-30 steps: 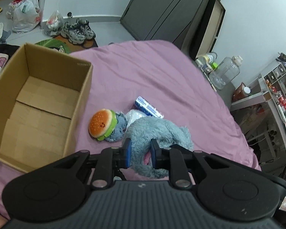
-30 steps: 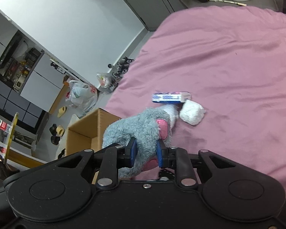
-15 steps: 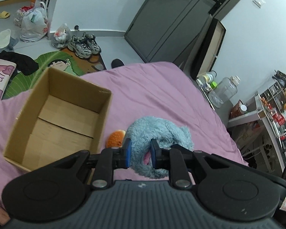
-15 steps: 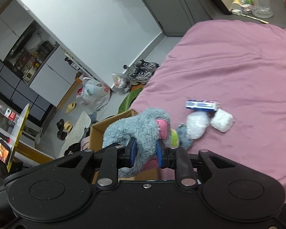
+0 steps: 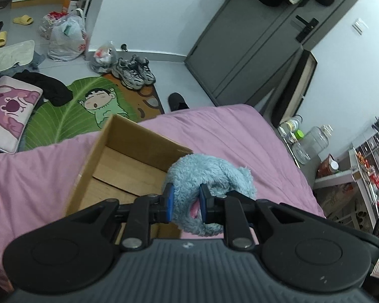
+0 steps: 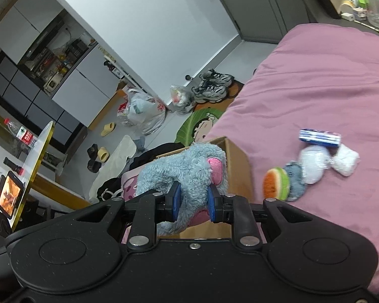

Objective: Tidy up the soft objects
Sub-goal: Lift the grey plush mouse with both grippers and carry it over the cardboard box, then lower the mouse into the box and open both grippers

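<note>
Both grippers clamp the same blue plush toy [image 5: 209, 174], a shaggy animal with pink patches. In the left wrist view the left gripper [image 5: 185, 202] has its blue pads pressed into the fur, jaws narrow, with the toy's body bulging up and to the right of them. In the right wrist view the right gripper [image 6: 193, 200] pinches another part of the toy [image 6: 187, 166] the same way, a pink ear showing just above its right pad.

The toy hangs off the bedding, at the right edge of an open cardboard box [image 5: 108, 151] that sits on the pink bedsheet [image 5: 227, 131]. From the left wrist view the toy overlaps the box's near right corner; whether it touches the cardboard I cannot tell. The box interior shows only its bottom flaps. In the right wrist view the box [image 6: 237, 161] stands directly behind the toy.

Further right on the sheet [image 6: 315, 80] lie the remaining items (all close together): a small plush with a burger-like orange and green end [image 6: 281, 183], a white wrapped bundle [image 6: 314, 164] touching it, a second white bundle [image 6: 346, 160] just beside that, and a blue and white packet [image 6: 319, 137] above them.

On the floor beyond the bed are a cartoon floor mat [image 5: 88, 106], a pair of sneakers [image 5: 135, 72] and plastic bags [image 5: 67, 38].
</note>
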Available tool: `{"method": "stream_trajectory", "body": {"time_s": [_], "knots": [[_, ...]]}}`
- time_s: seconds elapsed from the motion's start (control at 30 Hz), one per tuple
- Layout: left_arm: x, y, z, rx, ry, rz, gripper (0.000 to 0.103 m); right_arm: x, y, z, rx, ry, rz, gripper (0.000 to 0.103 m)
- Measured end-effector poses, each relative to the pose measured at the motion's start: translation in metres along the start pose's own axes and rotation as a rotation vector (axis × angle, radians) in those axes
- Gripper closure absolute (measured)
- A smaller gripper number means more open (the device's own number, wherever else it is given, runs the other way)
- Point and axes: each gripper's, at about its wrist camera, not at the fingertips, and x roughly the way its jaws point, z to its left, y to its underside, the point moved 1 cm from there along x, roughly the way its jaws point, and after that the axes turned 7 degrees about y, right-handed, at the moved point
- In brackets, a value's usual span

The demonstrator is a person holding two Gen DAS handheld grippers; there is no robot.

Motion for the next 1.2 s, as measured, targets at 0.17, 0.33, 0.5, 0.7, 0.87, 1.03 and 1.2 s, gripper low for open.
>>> {"method": "stream_trajectory", "body": {"time_s": [0.17,0.33,0.5,0.7,0.87,1.03,1.2], "knots": [[0.0,-0.011,0.017,-0.023,-0.018,-0.006,0.084,0.015,0.0,0.013,0.0,-0.012,0.02,0.081],[0.004,-0.018,0.034,-0.048,-0.041,0.004,0.084,0.033,-0.001,0.023,-0.002,-0.016,0.053,0.081],[0.013,-0.026,0.048,-0.077,-0.056,0.018,0.084,0.049,-0.005,0.029,-0.009,-0.009,0.083,0.081],[0.034,-0.036,0.059,-0.103,-0.078,0.047,0.084,0.071,-0.01,0.028,-0.001,0.003,0.123,0.081],[0.052,-0.041,0.068,-0.13,-0.105,0.08,0.084,0.091,-0.015,0.024,-0.006,0.014,0.175,0.08],[0.069,-0.048,0.077,-0.154,-0.146,0.116,0.084,0.109,-0.018,0.022,-0.007,0.018,0.234,0.08],[0.08,-0.054,0.082,-0.16,-0.178,0.129,0.084,0.12,-0.02,0.022,-0.01,0.017,0.272,0.08]]}}
